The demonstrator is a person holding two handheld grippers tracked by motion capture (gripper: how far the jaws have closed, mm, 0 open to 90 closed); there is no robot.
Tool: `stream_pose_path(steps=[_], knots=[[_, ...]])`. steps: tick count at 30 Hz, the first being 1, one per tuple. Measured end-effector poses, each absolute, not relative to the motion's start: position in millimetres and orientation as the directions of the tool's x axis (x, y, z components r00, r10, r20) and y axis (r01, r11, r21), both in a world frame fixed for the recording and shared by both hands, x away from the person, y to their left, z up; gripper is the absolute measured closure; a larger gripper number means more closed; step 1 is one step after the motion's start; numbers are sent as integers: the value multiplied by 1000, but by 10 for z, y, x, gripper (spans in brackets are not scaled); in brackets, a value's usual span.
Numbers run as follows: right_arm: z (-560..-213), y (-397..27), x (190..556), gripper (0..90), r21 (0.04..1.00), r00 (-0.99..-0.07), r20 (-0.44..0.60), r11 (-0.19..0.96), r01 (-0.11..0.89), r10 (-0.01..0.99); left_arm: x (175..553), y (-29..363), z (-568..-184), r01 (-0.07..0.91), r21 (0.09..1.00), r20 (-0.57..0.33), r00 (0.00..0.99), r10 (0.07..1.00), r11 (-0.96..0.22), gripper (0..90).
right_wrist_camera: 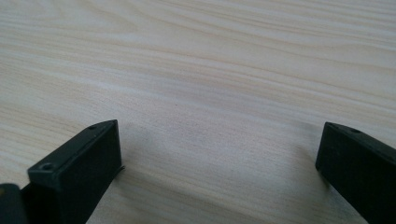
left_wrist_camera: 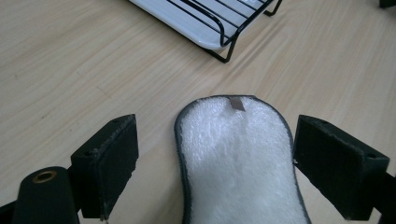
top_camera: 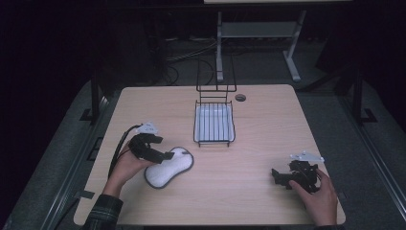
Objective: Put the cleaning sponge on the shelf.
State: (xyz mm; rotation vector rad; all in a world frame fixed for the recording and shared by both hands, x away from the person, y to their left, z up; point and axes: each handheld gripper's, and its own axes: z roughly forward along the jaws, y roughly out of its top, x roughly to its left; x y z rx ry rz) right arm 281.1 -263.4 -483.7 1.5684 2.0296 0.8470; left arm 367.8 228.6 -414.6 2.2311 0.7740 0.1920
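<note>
Just inside the desk's (top_camera: 249, 196) left half, toward the near edge, lies a white fluffy pad (top_camera: 169, 166) with a dark grey binding, flat on the wood and slanted so that one rounded end points toward the desk's middle. The left gripper (top_camera: 165, 155) sits at the pad's left side, held by the person's left hand (top_camera: 125, 167), whose plaid sleeve (top_camera: 103, 213) comes in over the near left corner. In the left gripper view the pad (left_wrist_camera: 238, 163) runs up between the two black jaws, which stand wide: bare wood shows between the left jaw and the pad's edge, and the right jaw stands just beside the binding, so neither one presses on it. A small grey tag (left_wrist_camera: 237, 103) is stitched at the pad's rounded far end.

Beyond the pad, around the middle of the desk and closer to the far edge, stands a black wire rack (top_camera: 214, 125) over a white tray (top_camera: 213, 120); its upright wire back rises at the far side. The left gripper view catches a corner of that rack (left_wrist_camera: 224, 32) well apart from the pad.

The right gripper (top_camera: 276, 176) rests near the desk's near right corner in the right hand (top_camera: 318, 196), pointing toward the desk's middle. In the right gripper view its jaws are spread wide over bare wood grain with nothing between them.
</note>
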Motion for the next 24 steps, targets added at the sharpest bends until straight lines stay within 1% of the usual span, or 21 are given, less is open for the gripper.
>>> stream_pose_path(steps=[8, 10, 14, 24], knots=[[-4838, -2634, 2813, 0, 697, -263, 25, 172, 696, 965, 3825, 2221, -4224, 471, 697, -103, 812, 575, -540, 140], [-4838, -2634, 2814, 0, 697, -263, 25, 172, 696, 965, 3858, 2198, -4264, 475, 706, -118, 810, 574, -526, 140], [-4838, -2635, 2814, 0, 697, -263, 25, 172, 696, 964, 3927, 2141, -4376, 487, 687, -133, 813, 566, -539, 140], [-4838, -2634, 2813, 0, 697, -263, 25, 172, 696, 965, 3965, 2092, -4491, 506, 663, -148, 811, 566, -552, 140]])
